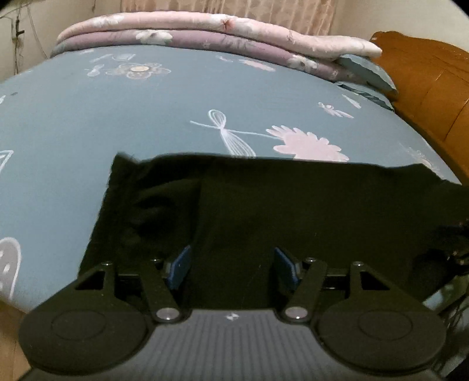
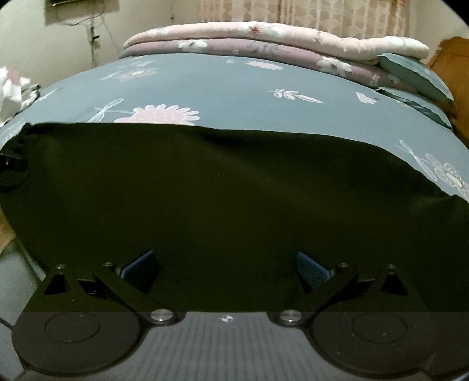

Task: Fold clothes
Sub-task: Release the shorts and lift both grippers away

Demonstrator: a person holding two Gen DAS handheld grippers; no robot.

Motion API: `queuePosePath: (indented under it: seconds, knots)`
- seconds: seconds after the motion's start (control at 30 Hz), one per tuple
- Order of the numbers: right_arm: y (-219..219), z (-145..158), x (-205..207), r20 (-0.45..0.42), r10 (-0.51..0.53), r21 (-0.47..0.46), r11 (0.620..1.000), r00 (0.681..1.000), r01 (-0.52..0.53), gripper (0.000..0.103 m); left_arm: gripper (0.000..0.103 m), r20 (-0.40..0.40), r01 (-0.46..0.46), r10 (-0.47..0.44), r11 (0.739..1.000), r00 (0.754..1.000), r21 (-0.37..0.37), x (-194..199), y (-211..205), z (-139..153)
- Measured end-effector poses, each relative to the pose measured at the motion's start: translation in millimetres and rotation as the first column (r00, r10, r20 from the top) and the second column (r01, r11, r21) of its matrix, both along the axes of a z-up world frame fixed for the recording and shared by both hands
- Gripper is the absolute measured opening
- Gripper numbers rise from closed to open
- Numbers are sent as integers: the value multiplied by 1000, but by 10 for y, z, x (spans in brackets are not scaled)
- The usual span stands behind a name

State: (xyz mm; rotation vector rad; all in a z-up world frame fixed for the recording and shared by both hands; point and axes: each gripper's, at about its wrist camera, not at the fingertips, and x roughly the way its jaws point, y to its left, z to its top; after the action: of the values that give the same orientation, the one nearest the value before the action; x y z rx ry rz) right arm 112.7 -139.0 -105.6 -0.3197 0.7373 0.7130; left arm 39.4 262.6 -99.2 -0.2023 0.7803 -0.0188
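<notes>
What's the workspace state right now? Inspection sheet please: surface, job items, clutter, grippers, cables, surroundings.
Surface: bed with blue-grey floral sheet, smooth.
Job's things: black garment spread on the near part of the bed; a fold line shows in the left wrist view.
Clutter: folded pink and purple quilts and blue-grey pillows at the far side.
Grippers: left gripper and right gripper both open over the garment, holding nothing.
Cables: thin wires on the wall behind the bed.
Surroundings: wooden headboard, patterned curtain.
</notes>
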Motion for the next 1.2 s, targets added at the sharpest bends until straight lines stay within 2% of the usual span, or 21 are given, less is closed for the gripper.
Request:
queuePosePath:
  seconds: [0.13, 0.2, 0.3, 0.43, 0.5, 0.57, 0.6, 0.73, 0.83, 0.9, 1.03, 1.1, 1.2]
  knots:
    - [-106, 94, 7, -43, 3, -6, 1000, 999, -4, 103, 64, -26, -1, 2, 999, 1000, 33, -141, -36, 60]
    - [-224, 178, 45, -77, -42, 28, 999, 996, 44, 103, 64, -30, 6, -5, 999, 1000, 48, -157, -88, 154]
    - [-430, 263, 114, -72, -122, 62, 990, 990, 127, 103, 66, 10, 67, -67, 997, 998, 36, -150, -213, 236]
    - [-634, 185, 223, -85, -243, 8, 970, 966, 245, 103, 66, 7, 135, -136, 990, 991, 24, -33, -398, 206]
    - [-709, 91, 233, -123, -262, -23, 965, 957, 261, 103, 66, -44, 126, -125, 991, 991, 34, 3, -460, 130]
    - [-715, 63, 130, -79, -233, -51, 972, 969, 230, 103, 66, -92, 117, -113, 992, 989, 43, 36, -522, 56]
    - [-719, 51, 78, -67, -222, -62, 974, 973, 218, 103, 69, -92, 113, -108, 992, 990, 50, 4, -536, 56]
    - [-812, 103, 152, -57, -249, -52, 968, 967, 247, 103, 70, -139, 109, -98, 991, 985, 75, -30, -588, 106]
    - [-882, 141, 209, -50, -270, -44, 962, 962, 268, 103, 70, -158, 137, -122, 987, 980, 87, 76, -675, 234]
    - [-929, 167, 246, -45, -283, -39, 959, 958, 282, 103, 70, -125, 192, -180, 977, 976, 90, 207, -802, 376]
    - [-1022, 218, 321, -35, -310, -28, 950, 950, 310, 103, 71, -75, 312, -309, 950, 948, 33, 625, -1236, 587]
    - [-1068, 242, 359, -31, -324, -22, 946, 946, 323, 103, 71, -50, 374, -376, 927, 925, -40, 887, -1498, 642]
    - [-1127, 96, 429, -82, -352, -33, 936, 932, 350, 103, 71, -26, 435, -444, 886, 896, -160, 1292, -1856, 648]
